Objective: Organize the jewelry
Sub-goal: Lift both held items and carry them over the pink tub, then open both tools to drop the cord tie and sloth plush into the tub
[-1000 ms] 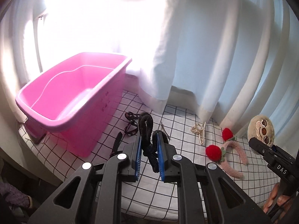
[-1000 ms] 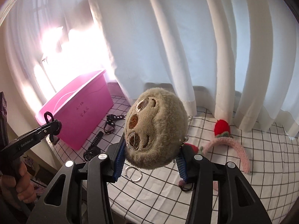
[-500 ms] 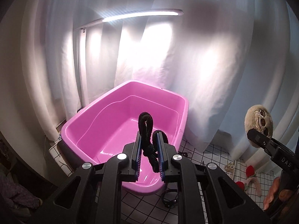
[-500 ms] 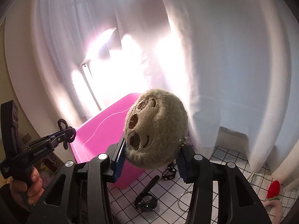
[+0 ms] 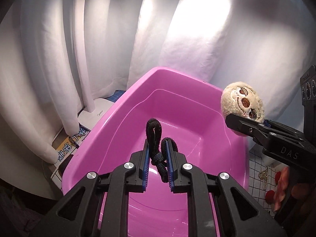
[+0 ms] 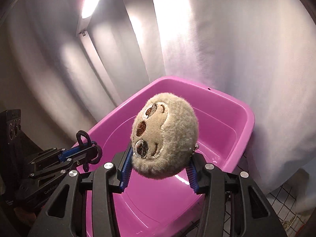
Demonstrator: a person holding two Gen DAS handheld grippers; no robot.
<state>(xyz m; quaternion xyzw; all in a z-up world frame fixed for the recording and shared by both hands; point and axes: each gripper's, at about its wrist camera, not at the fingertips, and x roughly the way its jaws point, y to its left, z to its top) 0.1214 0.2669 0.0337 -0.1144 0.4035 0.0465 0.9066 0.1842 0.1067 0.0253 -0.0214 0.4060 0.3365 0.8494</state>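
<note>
White curtains (image 5: pixel 102 45) fill the background. Before them sits the pink tub (image 5: pixel 197 102), which a second ago stood off to the left on the checked worktop (image 5: pixel 256 169) and now lies directly under both tools. A white lamp base (image 5: pixel 92 114) beside the tub reads "Midea"; a blue and yellow packet (image 5: pixel 69 146) below it bears characters too blurred to read. The right claw (image 6: pixel 159 174), marked "DAS" on its side in the left view, is clamped on a beige plush sloth head (image 6: pixel 165 136); a second ago the head hung over the worktop, now over the tub, face turned up and leftward. The left claw (image 5: pixel 157 162), stamped "GenRobot" in the right view, is nearly together, pinching a black hair tie (image 5: pixel 155 138) whose loop stands upright along the fingers, above the tub's interior. Pearl jewelry (image 5: pixel 263 175) lies on the worktop at right.
</note>
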